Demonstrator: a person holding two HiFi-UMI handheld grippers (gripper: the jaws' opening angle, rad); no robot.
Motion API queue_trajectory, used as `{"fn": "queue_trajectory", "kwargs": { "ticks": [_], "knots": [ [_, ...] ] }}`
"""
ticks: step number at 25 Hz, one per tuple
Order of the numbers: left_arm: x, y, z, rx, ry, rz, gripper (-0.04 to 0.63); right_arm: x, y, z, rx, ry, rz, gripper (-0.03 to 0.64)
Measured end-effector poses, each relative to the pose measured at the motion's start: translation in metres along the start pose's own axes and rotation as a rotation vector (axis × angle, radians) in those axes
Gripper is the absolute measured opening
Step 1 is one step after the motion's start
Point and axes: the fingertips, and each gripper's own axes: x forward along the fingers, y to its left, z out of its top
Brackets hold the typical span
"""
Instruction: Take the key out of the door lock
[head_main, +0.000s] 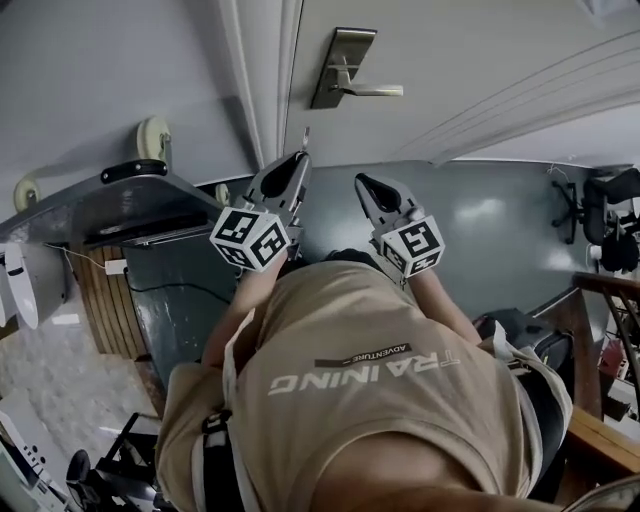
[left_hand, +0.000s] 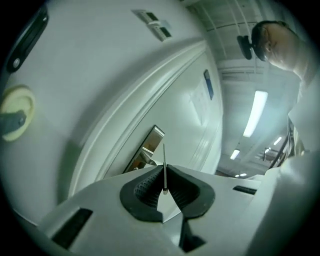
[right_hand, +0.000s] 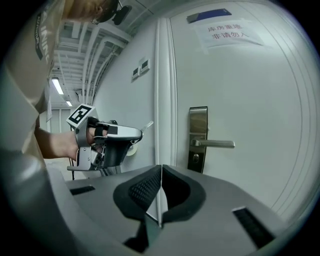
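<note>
**Key out of the lock, pinched in the left hand-held gripper**

Here's the left hand-held gripper (left_hand: 165, 176), and its dark pads are closed tight on the key (left_hand: 164, 167). We see the key edge-on in the left gripper view, a thin metal sliver standing up from between the pads, its tip poking out in front of the jaws. From the head view the same key (head_main: 305, 133) juts out past the gripper's nose, clear of the door (head_main: 470, 60) and well short of the lock plate (head_main: 340, 68).

Over to the right gripper view: the lock plate (right_hand: 198, 137) sits on the white door, the lever handle (right_hand: 215, 144) pointing right, and the keyhole (right_hand: 195, 158) below it shows nothing in it. The left hand-held gripper floats to the left of the door frame (right_hand: 165, 75), level, key tip aimed up and right, apart from the frame.

And the right hand-held gripper (right_hand: 161, 172)? Jaws pressed together, pad against pad, nothing between them. In the head view it hangs just beside its partner, both noses facing the door, marker cubes (head_main: 250, 238) turned toward the camera.

A paper notice (right_hand: 227, 30) is stuck high on the door, and a pair of wall switches (right_hand: 140, 68) sits on the wall left of the frame.
</note>
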Motion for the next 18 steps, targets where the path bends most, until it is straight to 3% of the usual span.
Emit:
{"fn": "queue_trajectory", "kwargs": {
  "ticks": [4, 9, 18],
  "knots": [
    [0.003, -0.009, 0.013, 0.161, -0.002, -0.002, 0.023, 0.006, 0.004, 0.016, -0.029, -0.043, 0.004, 0.015],
    [0.012, -0.025, 0.019, 0.279, 0.006, -0.02, 0.023, 0.001, 0.006, 0.026, -0.046, -0.075, -0.01, 0.015],
    [0.02, -0.038, 0.004, 0.355, 0.055, -0.025, 0.023, -0.009, -0.007, 0.01, 0.017, -0.076, -0.041, 0.015]
  ]
}}
